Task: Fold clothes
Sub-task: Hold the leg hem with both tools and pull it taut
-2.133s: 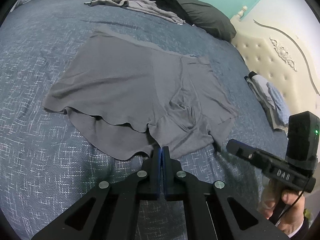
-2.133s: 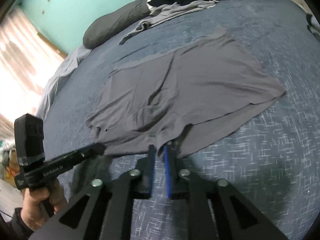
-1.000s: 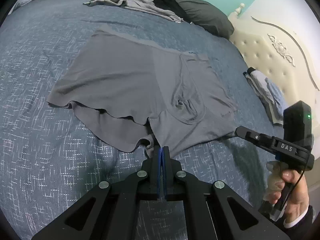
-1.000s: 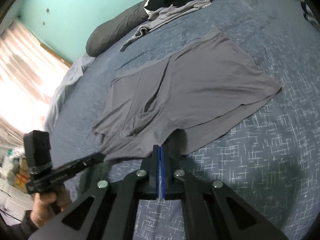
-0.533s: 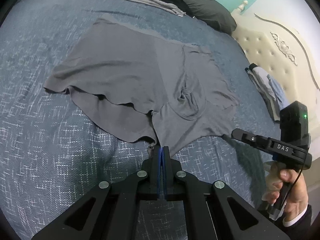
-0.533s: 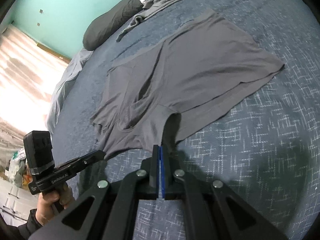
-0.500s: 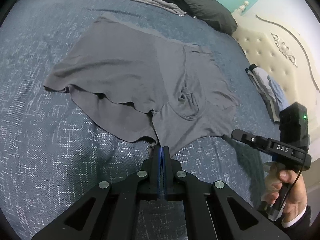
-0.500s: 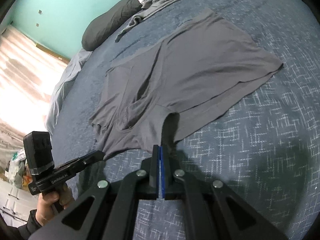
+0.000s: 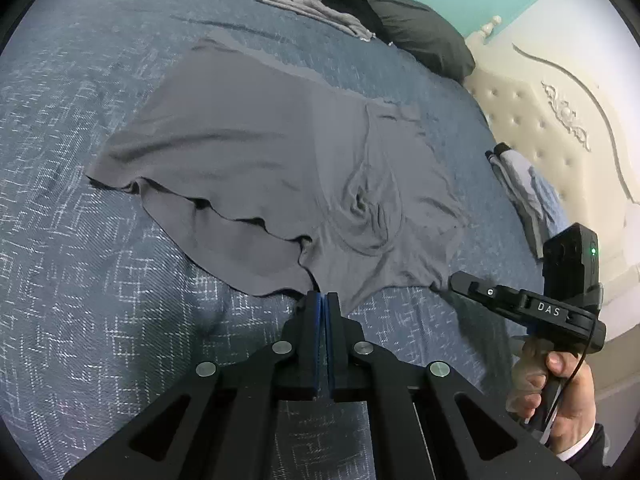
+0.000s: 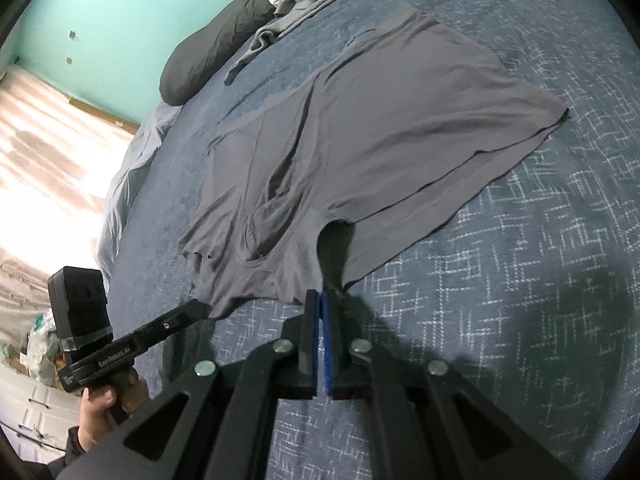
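Mid-bed (image 9: 60, 280), grey boxer shorts (image 9: 248, 152) lay flat. Both the left hand-held gripper (image 9: 322, 300) and the right hand-held gripper (image 10: 321, 298), pressed together, had pinched hem corners, tugging them smoother for folding.

Grey shorts (image 9: 248, 168) on blue bed (image 9: 80, 300)

The bed (image 9: 80, 320) is viewed closely from its near edge by both wrist cameras; the grey shorts (image 9: 260, 168) are shared.

Grey shorts (image 9: 256, 160) are lying spread out flat on the blue bed (image 9: 80, 280), a bit wrinkled in the middle, with the leg openings facing the near edge.
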Tool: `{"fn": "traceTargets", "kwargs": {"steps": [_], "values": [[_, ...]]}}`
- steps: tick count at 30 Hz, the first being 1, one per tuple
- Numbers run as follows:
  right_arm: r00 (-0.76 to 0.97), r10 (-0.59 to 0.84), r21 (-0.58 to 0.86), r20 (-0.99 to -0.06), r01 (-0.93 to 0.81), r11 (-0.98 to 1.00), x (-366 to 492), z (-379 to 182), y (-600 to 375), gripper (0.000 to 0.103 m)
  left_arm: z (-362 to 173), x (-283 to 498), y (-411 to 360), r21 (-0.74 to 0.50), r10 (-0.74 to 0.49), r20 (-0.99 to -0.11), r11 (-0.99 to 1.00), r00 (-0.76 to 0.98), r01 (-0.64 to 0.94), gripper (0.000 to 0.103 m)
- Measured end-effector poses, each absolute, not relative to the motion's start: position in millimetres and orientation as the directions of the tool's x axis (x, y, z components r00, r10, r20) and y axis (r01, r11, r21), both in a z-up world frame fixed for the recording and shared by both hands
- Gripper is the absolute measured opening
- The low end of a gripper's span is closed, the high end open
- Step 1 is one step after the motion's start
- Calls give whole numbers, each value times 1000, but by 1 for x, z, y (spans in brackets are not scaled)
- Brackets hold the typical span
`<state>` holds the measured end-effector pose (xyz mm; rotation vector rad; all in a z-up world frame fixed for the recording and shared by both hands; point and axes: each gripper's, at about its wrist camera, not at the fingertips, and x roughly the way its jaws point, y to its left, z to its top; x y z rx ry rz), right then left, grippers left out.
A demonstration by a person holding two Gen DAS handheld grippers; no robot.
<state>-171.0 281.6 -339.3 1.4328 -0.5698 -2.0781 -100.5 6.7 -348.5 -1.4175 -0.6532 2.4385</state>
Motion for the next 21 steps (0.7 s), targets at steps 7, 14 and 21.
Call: {"fn": "traceTargets", "kwargs": {"steps": [7, 14, 21], "values": [[-307, -659, 631, -686, 200, -750, -173, -333, 285, 16, -351, -110, 5, -507, 425, -750, -862, -508, 28, 8], [-299, -663, 627, -686, 218, -747, -179, -336, 277, 19, -358, -116, 7, -506, 434, -753, -862, -494, 15, 8], [-285, -667, 622, -688, 241, -745, -180, -341, 270, 12, -360, -114, 9, -505, 435, -757, -863, -487, 14, 5]]}}
